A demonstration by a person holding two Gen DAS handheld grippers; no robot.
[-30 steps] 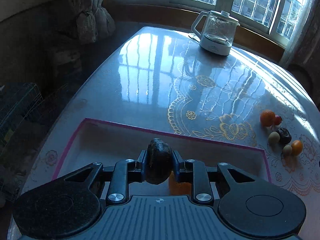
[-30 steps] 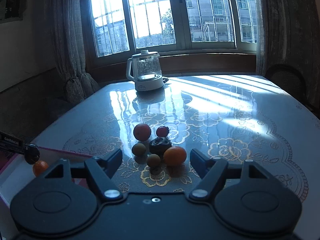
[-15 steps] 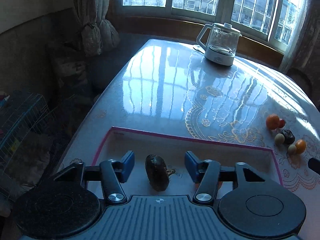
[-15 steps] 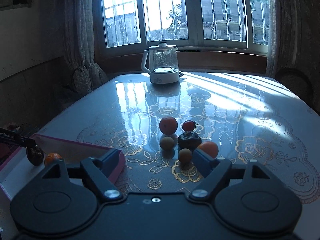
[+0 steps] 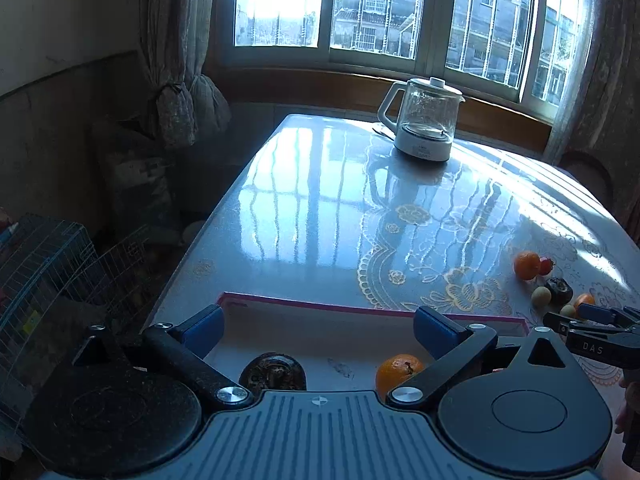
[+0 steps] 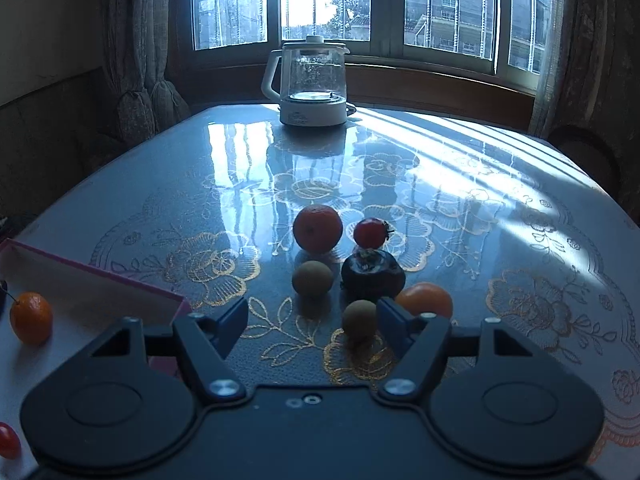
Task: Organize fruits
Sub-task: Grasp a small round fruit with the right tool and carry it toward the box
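In the left wrist view my left gripper (image 5: 320, 330) stands open and its jaws are still opening, with nothing between them. Below it a dark wrinkled fruit (image 5: 273, 372) and an orange (image 5: 398, 370) lie in the white pink-rimmed tray (image 5: 360, 309). In the right wrist view my right gripper (image 6: 312, 316) hovers low at the loose fruit cluster, and its jaws are closing. A small tan fruit (image 6: 360, 318) sits just inside its right finger, untouched. Beyond lie another tan fruit (image 6: 313, 278), a dark fruit (image 6: 373, 276), an orange (image 6: 318, 228), a cherry tomato (image 6: 371, 233) and a second orange (image 6: 426, 300).
A glass kettle (image 6: 312, 80) stands at the table's far end by the windows. The tray's corner (image 6: 176, 302) is just left of my right gripper, with a small orange fruit (image 6: 31, 318) and a cherry tomato (image 6: 8, 446) inside. A wire cage (image 5: 44, 264) stands off the table's left edge.
My left gripper let go of the dark fruit, which now lies in the tray, and drew up and back. My right gripper came closer to the fruit cluster and its jaws narrowed.
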